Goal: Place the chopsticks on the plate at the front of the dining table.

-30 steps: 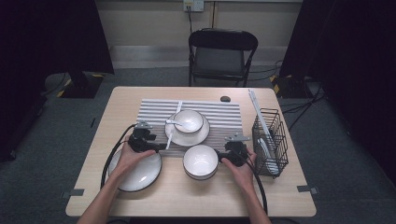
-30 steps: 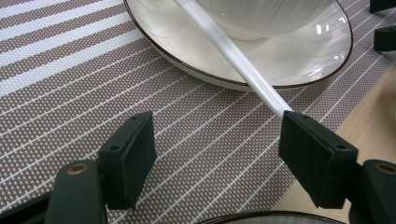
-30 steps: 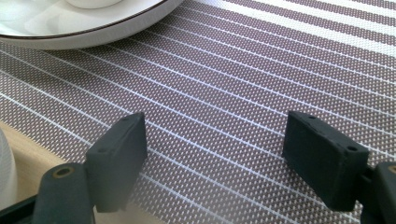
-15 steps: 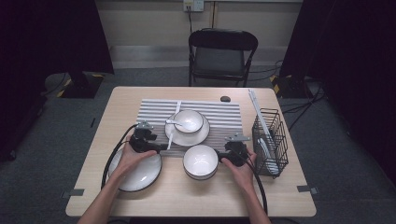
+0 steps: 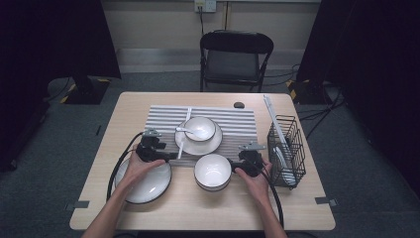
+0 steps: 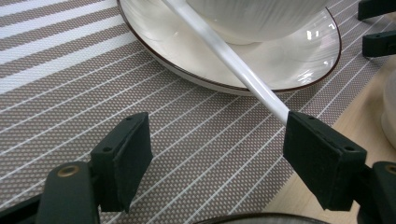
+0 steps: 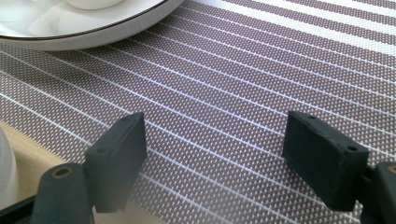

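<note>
White spoon handle (image 6: 233, 60) lying across rim of saucer (image 6: 154, 42) on striped placemat (image 6: 60, 84), tip touching one pad of left gripper (image 6: 217, 158); jaws wide, just opened further, nothing clamped. Right gripper (image 7: 215, 154) low over placemat beside empty bowl (image 5: 212, 171), jaws wide, empty.
</note>
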A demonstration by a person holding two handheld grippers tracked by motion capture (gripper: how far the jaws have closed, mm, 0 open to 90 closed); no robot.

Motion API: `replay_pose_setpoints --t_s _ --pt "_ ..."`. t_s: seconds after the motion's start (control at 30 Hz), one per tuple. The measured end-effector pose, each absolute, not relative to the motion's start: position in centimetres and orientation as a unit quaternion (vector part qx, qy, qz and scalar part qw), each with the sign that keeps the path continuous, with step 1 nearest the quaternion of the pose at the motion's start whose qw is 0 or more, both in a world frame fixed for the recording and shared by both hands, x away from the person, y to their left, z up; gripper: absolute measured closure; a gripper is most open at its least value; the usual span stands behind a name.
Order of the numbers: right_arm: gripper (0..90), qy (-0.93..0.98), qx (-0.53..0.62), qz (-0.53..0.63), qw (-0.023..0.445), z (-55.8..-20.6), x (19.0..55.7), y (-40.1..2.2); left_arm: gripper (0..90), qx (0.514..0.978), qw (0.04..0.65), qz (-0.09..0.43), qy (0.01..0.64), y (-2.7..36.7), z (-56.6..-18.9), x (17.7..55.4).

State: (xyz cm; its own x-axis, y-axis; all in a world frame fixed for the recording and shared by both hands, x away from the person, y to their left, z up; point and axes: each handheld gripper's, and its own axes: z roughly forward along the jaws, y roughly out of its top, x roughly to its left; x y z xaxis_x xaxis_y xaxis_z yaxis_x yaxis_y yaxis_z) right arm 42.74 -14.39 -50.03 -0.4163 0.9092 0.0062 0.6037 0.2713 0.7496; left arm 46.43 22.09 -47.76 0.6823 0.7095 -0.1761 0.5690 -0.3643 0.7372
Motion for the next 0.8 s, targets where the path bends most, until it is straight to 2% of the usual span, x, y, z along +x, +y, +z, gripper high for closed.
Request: replay_pose_setpoints --t_s 0.8 --pt "20.8 0.766 0.494 0.348 0.22 -50.0 42.7 -14.4 21.1 0.825 0.412 0.086 0.377 21.6 -47.8 45.2"
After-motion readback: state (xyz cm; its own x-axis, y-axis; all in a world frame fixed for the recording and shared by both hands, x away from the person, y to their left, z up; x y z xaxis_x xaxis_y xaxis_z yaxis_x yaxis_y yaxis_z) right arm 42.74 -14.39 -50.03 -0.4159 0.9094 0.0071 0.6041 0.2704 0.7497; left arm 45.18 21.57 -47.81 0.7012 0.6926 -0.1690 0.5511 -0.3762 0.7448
